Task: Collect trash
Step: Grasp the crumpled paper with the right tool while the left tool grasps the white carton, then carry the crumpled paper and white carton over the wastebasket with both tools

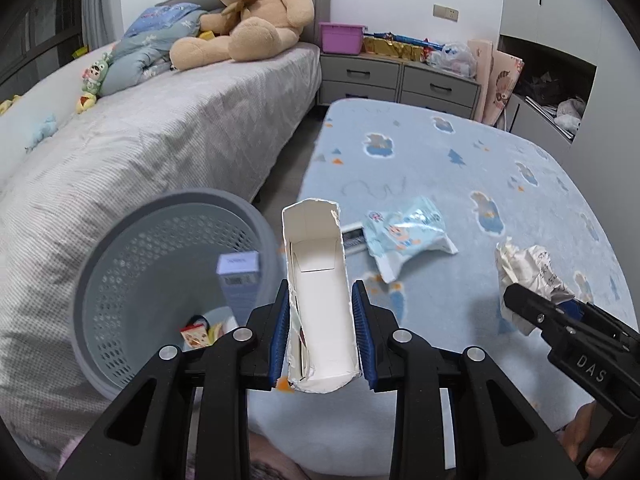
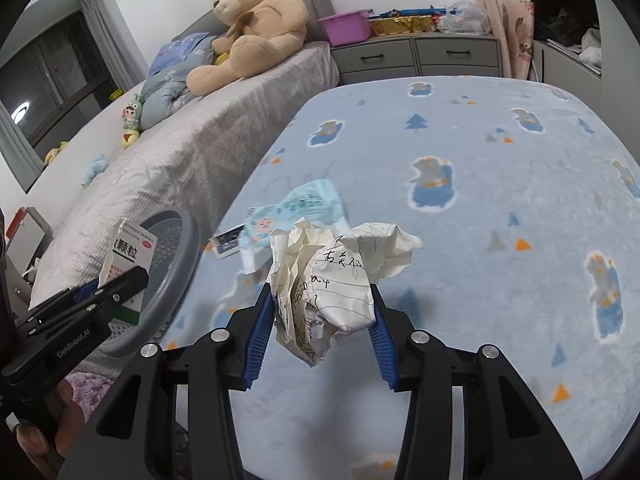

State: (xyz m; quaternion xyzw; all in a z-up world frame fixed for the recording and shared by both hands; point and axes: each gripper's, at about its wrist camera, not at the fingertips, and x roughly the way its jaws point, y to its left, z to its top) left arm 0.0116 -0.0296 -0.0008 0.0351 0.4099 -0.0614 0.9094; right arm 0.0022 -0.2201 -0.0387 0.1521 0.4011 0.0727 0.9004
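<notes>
The blanket [image 2: 480, 208] is pale blue with darker blue bears, trees and orange triangles. The perforated basket [image 1: 120, 256] is grey, the torn carton [image 1: 320, 280] white inside. The crumpled paper [image 2: 332, 276] looks cream, ruled, with dark handwriting.

- Your left tongs [image 1: 322, 328] clamp the torn carton [image 1: 320, 300], held just right of the basket [image 1: 120, 280].
- The basket sits between the bed [image 1: 140, 152] on its left and the mat [image 1: 500, 184] on its right; a small box [image 1: 238, 276] stands in it.
- Your right tongs [image 2: 324, 320] grip the crumpled paper [image 2: 340, 276] above the mat.
- A wrapper [image 1: 404, 232] lies on the mat beyond the carton.
- The teddy bear [image 1: 248, 16] sits at the far end of the bed, the drawer unit [image 1: 400, 76] to its right.
</notes>
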